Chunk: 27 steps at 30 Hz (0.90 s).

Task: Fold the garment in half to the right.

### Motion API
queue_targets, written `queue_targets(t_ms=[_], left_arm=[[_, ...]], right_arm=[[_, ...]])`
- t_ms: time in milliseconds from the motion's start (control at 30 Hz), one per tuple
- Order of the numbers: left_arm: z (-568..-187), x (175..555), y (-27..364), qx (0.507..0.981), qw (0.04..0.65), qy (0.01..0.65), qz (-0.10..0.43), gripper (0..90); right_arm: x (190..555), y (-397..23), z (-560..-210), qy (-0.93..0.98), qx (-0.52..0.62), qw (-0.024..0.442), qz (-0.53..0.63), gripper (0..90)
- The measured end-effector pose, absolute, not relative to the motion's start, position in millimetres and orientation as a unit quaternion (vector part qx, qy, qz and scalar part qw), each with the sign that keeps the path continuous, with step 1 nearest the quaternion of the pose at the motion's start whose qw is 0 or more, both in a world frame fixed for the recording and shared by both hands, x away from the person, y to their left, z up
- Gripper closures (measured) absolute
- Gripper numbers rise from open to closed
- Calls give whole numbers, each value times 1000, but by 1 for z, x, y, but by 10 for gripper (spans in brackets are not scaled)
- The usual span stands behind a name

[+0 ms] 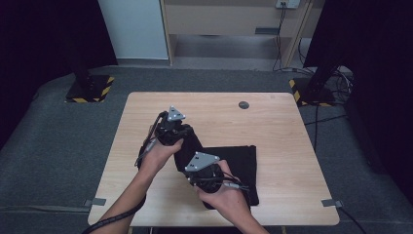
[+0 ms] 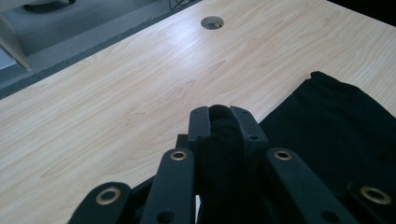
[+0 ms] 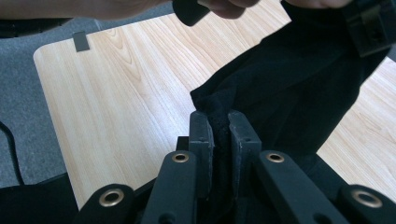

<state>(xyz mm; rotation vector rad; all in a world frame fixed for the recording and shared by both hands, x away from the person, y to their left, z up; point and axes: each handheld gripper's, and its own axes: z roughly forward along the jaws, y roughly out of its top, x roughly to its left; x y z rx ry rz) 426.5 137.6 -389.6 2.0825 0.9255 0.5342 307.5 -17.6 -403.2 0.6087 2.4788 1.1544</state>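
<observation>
Black cloth, folded fabric garment (image 1: 238, 165), lies on the right-front part of the light wood-grain bench (image 1: 272, 122), its left portion lifted off the surface by both tongs. Left tongs (image 1: 171, 138) sit over the cloth's upper-left edge; in the left gripper view the jaws are closed tight on a bunched fold of the cloth (image 2: 224, 126), with the rest of the cloth (image 2: 336, 126) spread flat to the right of them. Right tongs (image 1: 202, 178) are nearer the front edge, at the cloth's lower-left part; in the right gripper view the jaws pinch a cloth edge (image 3: 219, 112), almost fully closed, fabric rising from them toward the other hand at the top. Cloth between the two tongs looks taut, though black on black makes that hard to judge. Small round dark grommet (image 1: 243, 105) sits in the bench well beyond the cloth.
</observation>
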Motion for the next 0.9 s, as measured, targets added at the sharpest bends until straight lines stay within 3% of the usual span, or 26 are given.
queue_targets(t_ms=[900], left_arm=[[-399,436,112,815,436,334,185,807]], right_arm=[[304,-47,-405,868,235,184,397,823]])
